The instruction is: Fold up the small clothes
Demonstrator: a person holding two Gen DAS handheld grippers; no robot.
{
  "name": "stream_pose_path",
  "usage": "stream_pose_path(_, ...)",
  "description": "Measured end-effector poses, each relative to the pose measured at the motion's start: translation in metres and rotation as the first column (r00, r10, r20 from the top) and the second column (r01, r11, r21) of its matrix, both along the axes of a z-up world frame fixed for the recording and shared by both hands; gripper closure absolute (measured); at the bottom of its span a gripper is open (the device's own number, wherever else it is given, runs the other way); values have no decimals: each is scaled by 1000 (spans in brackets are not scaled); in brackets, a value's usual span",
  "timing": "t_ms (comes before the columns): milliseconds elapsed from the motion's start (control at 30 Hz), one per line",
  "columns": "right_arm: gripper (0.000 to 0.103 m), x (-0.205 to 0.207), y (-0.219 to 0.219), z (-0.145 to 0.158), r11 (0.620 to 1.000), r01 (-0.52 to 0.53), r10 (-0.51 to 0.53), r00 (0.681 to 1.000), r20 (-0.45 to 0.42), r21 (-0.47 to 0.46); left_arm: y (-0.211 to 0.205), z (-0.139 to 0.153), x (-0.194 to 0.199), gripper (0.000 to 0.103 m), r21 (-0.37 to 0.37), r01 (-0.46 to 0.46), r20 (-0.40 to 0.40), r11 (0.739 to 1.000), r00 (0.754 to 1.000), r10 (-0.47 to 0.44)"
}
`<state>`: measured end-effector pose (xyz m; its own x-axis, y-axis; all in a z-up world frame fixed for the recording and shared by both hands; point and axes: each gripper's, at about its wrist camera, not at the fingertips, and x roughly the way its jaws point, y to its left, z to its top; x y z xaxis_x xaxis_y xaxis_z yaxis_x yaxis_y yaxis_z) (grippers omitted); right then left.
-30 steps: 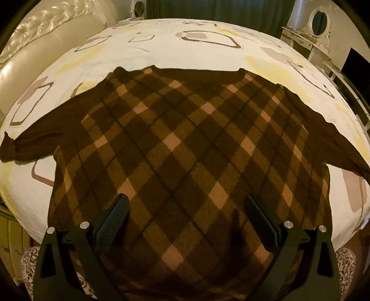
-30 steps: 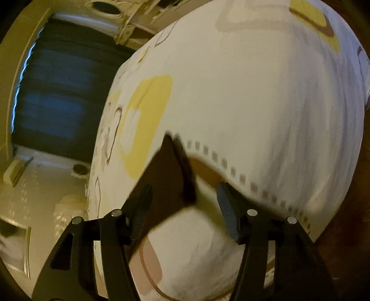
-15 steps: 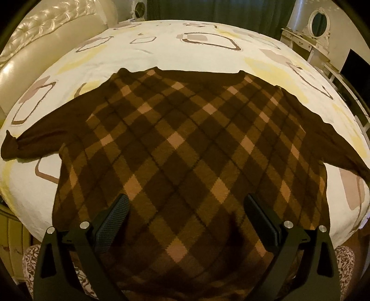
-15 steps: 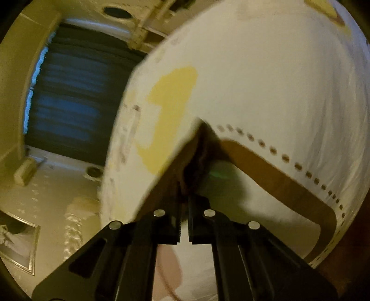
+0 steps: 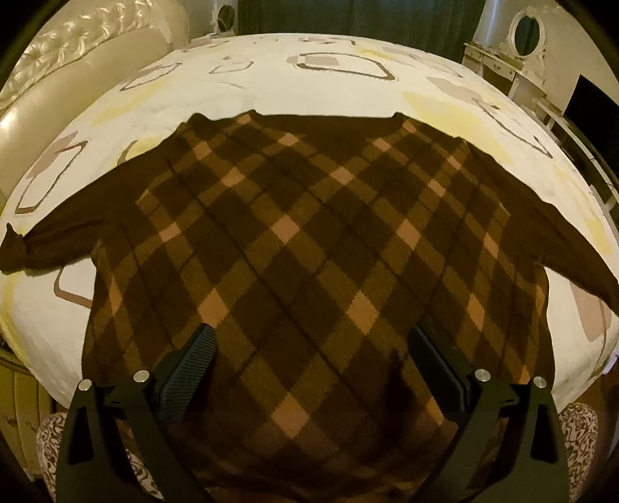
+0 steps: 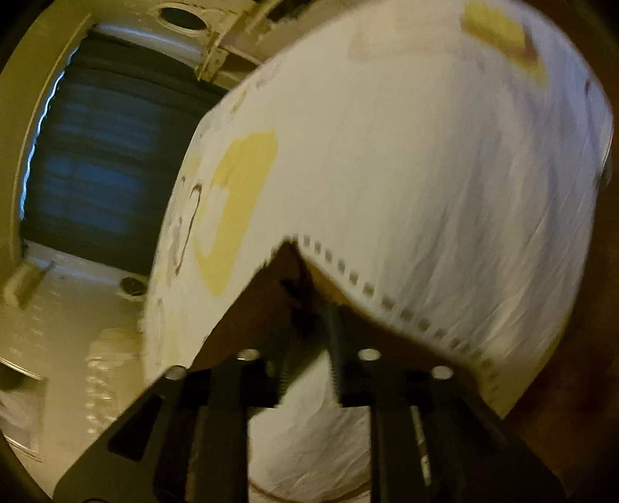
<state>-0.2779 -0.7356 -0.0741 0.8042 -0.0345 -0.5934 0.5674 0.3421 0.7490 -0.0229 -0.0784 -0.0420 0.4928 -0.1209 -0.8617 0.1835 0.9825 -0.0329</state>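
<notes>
On the bed (image 5: 271, 77), in the left wrist view, a brown argyle sweater (image 5: 309, 247) is lying flat on the white sheet with yellow and taupe squares. Its neckline is pointing away toward dark curtains (image 5: 348, 15), its hem is hanging over the near edge, and its sleeves are stretching out left and right, so the long axis is running across the picture. A cream tufted headboard (image 5: 77, 58) is standing at the left, a white dressing table with an oval mirror (image 5: 522, 35) at the right. The left gripper (image 5: 313, 344) is hovering over the lower body of the sweater, fingers spread wide, gripping nothing.

In the blurred right wrist view, the right gripper (image 6: 309, 348) is sitting over the bed's edge (image 6: 425, 174), its jaws having just been parting again, a narrow gap showing. A dark sleeve cuff (image 6: 286, 278) is lying between the tips, pointing away; whether the pads are pressing it I cannot tell.
</notes>
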Motion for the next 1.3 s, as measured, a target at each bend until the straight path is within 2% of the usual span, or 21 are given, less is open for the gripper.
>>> stream_pose_path(33,71,0,-3,6,1000,0,0,1000,-7,-28,1,2,0,4,1,-1,13,1000,1000,1)
stream_pose_path(167,68,12,-15,5,999,-43,42,999,-10,-23,2,8,-1,4,40,-7,61,999,998,4)
stream_pose_path(333,64,39,-16,0,995,-103,104,994,-24,5,11,10,1,4,24,-17,41,1000,999,16)
stream_pose_path(500,60,57,-12,5,992,-124,123,990,-62,-6,19,12,1,4,31,-31,55,999,998,29)
stream_pose_path(567,71,66,-1,8,983,-177,170,978,-122,-46,25,13,2,4,4,-47,45,999,998,47)
stream_pose_path(600,98,72,3,10,975,-210,196,967,-165,-71,28,13,3,4,-13,-58,36,998,998,58)
stream_pose_path(667,98,76,6,9,968,-245,232,955,-183,-52,34,13,4,4,-42,-68,19,997,997,69)
stream_pose_path(733,98,73,4,14,973,-226,213,959,-187,-53,37,14,5,4,-45,-69,11,997,998,69)
stream_pose_path(867,98,56,-4,27,989,-149,148,985,-83,-4,46,19,5,4,-23,-47,12,999,999,47)
stream_pose_path(1000,98,50,-1,48,989,-147,147,989,19,30,64,26,4,4,-2,-59,44,998,997,60)
stream_pose_path(1167,98,63,22,91,980,-194,186,972,144,44,90,30,3,4,-16,-89,39,996,995,90)
stream_pose_path(1300,98,86,57,134,968,-252,246,947,204,3,106,34,0,4,-13,-89,61,996,994,89)
